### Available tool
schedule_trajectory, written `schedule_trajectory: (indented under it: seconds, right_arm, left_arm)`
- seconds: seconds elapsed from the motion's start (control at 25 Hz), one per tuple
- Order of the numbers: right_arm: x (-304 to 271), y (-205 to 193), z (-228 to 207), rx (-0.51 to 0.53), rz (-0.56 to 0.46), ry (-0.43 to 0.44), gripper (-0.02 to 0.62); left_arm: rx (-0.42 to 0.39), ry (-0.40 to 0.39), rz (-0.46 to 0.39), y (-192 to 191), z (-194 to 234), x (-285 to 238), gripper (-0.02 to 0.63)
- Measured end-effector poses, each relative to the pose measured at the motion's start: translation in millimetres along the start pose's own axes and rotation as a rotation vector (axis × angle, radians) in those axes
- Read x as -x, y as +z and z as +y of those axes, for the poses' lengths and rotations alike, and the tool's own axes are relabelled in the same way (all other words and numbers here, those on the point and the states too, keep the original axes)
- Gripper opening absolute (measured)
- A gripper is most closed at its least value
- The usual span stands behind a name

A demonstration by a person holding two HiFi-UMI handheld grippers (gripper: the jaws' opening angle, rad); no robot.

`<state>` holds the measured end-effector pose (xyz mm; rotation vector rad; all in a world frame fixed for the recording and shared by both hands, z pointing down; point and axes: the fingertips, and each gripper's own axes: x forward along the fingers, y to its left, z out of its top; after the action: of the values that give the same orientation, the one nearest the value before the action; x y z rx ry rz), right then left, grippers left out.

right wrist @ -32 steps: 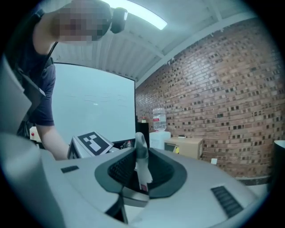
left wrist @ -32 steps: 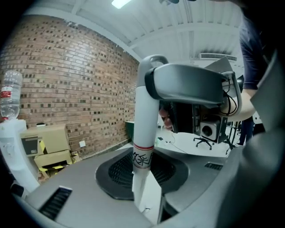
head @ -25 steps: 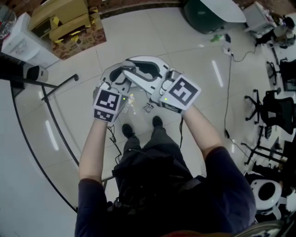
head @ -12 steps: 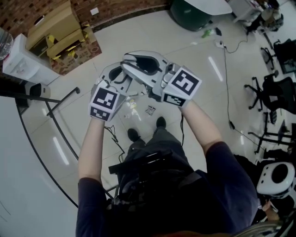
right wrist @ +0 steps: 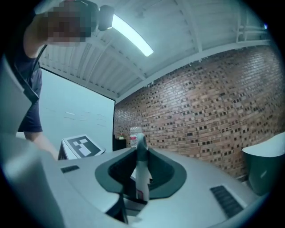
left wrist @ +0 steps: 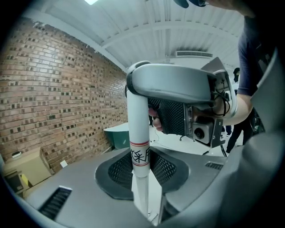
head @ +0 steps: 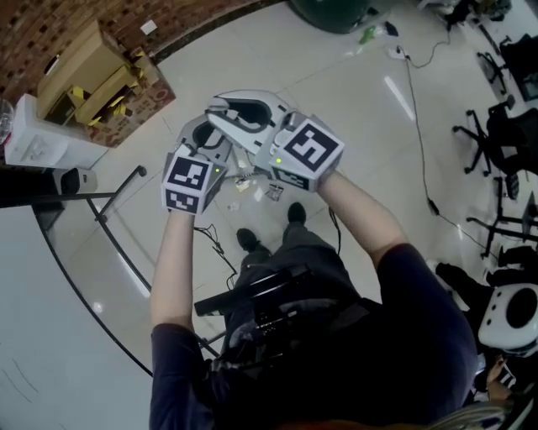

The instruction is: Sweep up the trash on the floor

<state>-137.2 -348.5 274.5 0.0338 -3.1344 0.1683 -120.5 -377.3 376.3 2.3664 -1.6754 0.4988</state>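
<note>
Both grippers are raised in front of the person in the head view. The left gripper (head: 203, 134) and the right gripper (head: 241, 112) are side by side on one white handle. In the left gripper view the handle (left wrist: 138, 133), with a red-edged printed label, stands upright between that gripper's jaws (left wrist: 141, 174), which are shut on it. The right gripper (right wrist: 140, 174) holds the handle's grey-capped top end (right wrist: 141, 165). Its jaws have just been closing on it. Small bits of trash (head: 244, 182) (head: 273, 192) lie on the white tile floor below the hands, just ahead of the person's shoes (head: 249, 239).
Cardboard boxes (head: 105, 71) stand by the brick wall at the upper left, with a white unit (head: 38, 138) beside them. A black stand's legs (head: 118, 189) curve across the floor at the left. Office chairs (head: 504, 134) and a cable (head: 418, 126) are at the right, a dark green bin (head: 328, 13) at the top.
Both grippers have shifted up and to the left in the head view, still together on the handle. The view has swung, so the boxes and chairs sit higher.
</note>
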Motion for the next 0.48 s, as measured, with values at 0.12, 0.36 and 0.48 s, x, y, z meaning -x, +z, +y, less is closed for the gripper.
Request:
schedule_trajectory:
  seconds: [0.12, 0.36, 0.48]
  right_arm:
    - [17.1, -3.6, -22.4, 0.009, 0.026, 0.017, 0.095]
    - [39.8, -11.6, -54.0, 0.025, 0.036, 0.036, 0.095]
    - [50.8, -16.6, -70.2, 0.034, 0.037, 0.012, 0.095]
  left_arm:
    - [-0.041, 0.054, 0.090, 3.4, -6.8, -28.4, 0.146]
    - [-0.038, 0.076, 0.138, 6.0, -20.4, -72.9, 0.146]
    - [-0.039, 0.043, 0.124, 7.7, -31.0, -96.6, 0.091]
